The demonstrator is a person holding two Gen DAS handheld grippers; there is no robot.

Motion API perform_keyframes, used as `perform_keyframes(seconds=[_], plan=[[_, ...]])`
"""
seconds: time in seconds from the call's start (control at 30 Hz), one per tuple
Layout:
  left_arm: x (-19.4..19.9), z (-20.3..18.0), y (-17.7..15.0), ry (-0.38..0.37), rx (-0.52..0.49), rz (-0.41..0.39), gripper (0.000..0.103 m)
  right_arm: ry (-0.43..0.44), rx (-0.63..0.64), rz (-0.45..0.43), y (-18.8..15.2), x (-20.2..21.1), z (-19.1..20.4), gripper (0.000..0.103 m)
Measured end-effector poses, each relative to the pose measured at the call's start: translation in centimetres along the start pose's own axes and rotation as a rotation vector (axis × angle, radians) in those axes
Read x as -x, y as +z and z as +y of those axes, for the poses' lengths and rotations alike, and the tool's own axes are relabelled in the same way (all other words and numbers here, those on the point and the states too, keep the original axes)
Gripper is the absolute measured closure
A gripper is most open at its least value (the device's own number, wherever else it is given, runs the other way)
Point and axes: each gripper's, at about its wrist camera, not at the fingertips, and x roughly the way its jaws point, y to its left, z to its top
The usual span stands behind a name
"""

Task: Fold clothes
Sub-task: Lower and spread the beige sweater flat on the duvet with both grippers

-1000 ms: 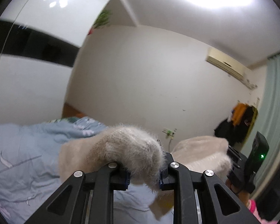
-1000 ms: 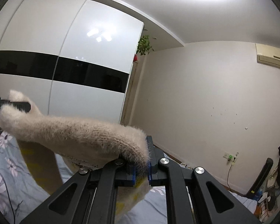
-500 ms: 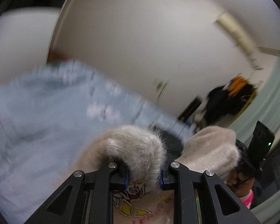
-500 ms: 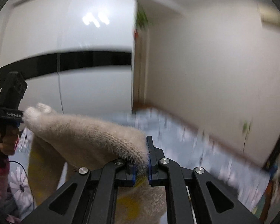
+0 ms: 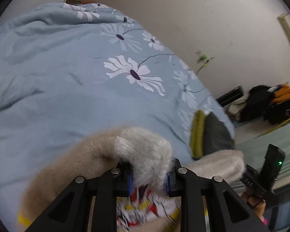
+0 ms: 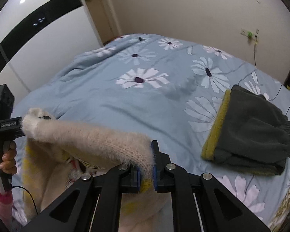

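Blue daisy-print duvet (image 5: 67,81) fills the left wrist view — the left gripper (image 5: 148,179) is clamped on a fuzzy cream sweater (image 5: 143,148) above it. Right wrist view: the right gripper (image 6: 146,171) pinches that knit's far edge, a folded grey-and-mustard garment (image 6: 249,129) beside it; the other handle reads "GenRobot.AI" (image 6: 8,124).

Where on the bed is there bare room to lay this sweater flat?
The widest bare stretch of the blue floral duvet lies left of the folded dark grey and mustard garment, running back toward the white wardrobe. It is crowded at the right, where that garment lies. Both the left gripper and right gripper hold the fluffy cream sweater above the near edge.
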Motion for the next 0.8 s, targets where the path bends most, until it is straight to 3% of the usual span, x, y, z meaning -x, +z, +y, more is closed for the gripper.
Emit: perform_keyframes(seconds=[0.23, 0.4, 0.53, 0.63, 0.73, 0.8], plan=[[-8.3, 1.6, 4.4, 0.03, 0.024, 0.051, 0.076, -0.028, -0.084, 0.096, 1.5, -9.4, -4.9, 0.093], [-10.2, 2.6, 4.9, -0.009, 0.052, 0.081, 0.073, -0.023, -0.102, 0.116, 1.6, -11.9, -6.2, 0.093], [-8.5, 2.7, 4.2, -0.044, 0.071, 0.071, 0.066, -0.005, -0.131, 0.117, 1.3, -11.5, -6.5, 0.091], [-6.0, 2.5, 3.2, -0.057, 0.082, 0.051, 0.048, -0.012, -0.114, 0.096, 1.1, -9.8, -6.1, 0.079], [-3.3, 2.1, 2.1, -0.077, 0.081, 0.026, 0.044, -0.016, -0.103, 0.05, 1.1, -6.9, -5.8, 0.061], [-0.9, 1.8, 0.6, -0.09, 0.067, -0.004, 0.041, -0.022, -0.107, 0.003, 1.2, -4.4, -5.5, 0.058]])
